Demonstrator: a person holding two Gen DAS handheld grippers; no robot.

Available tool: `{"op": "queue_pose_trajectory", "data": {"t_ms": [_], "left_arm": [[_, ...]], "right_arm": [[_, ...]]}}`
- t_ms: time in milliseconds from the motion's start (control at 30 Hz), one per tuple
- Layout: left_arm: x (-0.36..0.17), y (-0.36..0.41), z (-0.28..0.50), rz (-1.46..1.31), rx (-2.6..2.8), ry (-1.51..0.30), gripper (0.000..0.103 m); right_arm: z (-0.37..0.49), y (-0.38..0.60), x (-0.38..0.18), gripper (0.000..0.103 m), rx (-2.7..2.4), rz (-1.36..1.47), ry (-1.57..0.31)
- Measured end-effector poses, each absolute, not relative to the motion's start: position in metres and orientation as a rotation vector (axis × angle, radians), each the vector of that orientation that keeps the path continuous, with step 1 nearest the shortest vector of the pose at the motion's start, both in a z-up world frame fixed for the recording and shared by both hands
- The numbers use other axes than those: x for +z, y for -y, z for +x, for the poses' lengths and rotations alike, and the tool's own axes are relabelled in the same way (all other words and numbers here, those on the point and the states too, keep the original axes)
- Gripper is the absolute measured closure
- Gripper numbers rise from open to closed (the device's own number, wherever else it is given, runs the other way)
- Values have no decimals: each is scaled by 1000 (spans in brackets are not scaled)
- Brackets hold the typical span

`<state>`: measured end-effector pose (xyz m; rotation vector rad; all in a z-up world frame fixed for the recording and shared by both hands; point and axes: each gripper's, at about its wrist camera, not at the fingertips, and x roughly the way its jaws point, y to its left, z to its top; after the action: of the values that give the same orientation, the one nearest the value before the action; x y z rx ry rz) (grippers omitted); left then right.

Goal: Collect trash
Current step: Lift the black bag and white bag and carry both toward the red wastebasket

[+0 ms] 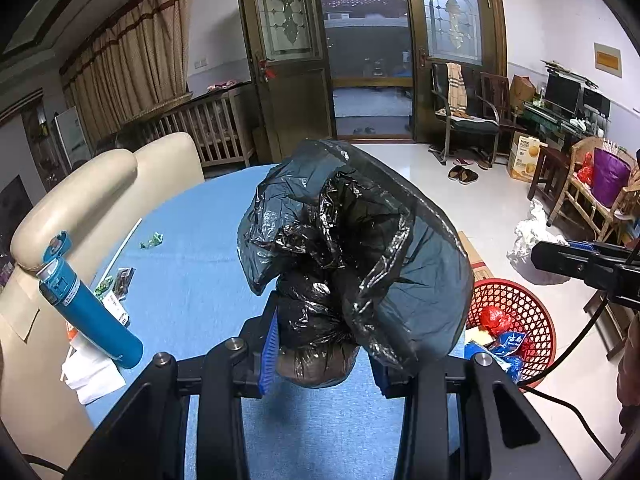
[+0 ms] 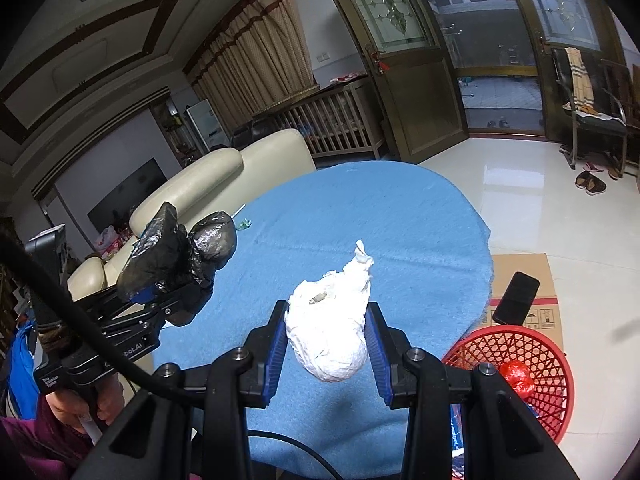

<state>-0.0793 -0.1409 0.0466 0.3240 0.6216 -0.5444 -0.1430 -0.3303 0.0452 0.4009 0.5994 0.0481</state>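
The black plastic bag (image 1: 352,256), knotted and crumpled, sits clamped between the jaws of the left gripper (image 1: 324,354), held above the blue desk (image 1: 192,280). Its loose upper part flares wide and hides the right-hand blue pad; the rounded, filled lower end hangs between the fingers. In the right wrist view the same bag (image 2: 180,252) appears at the tip of the left gripper (image 2: 168,296), raised clear of the desk (image 2: 400,216) near its left edge.

The white plastic bag (image 2: 332,328), also knotted with a twisted tail pointing away from the camera, is grasped by the right gripper (image 2: 328,344); both blue pads press its sides. Whether the bag touches the desk surface cannot be told.

The red basket (image 2: 516,360) stands on the floor just beside the desk at its right side, in front of a cardboard box (image 2: 528,280). It holds a red wrapper (image 2: 518,376) and blue packaging. In the left wrist view the basket (image 1: 520,304) lies to the right of the held bag, and the right gripper (image 1: 576,264) shows at the frame's right edge.

On the desk's left portion lie a blue bottle (image 1: 88,304) with its lid flipped open, a green candy wrapper (image 1: 152,240), small packets and white paper. A cream sofa (image 1: 80,188) borders the desk on that side.
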Motion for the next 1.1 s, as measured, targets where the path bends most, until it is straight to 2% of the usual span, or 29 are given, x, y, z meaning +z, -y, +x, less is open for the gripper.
{"op": "queue_pose_trajectory", "data": {"t_ms": [1100], "left_arm": [[43,151,-83,397,-569,-621,63]], "right_arm": [[-166,348,49,63,-2,441,-606]]}}
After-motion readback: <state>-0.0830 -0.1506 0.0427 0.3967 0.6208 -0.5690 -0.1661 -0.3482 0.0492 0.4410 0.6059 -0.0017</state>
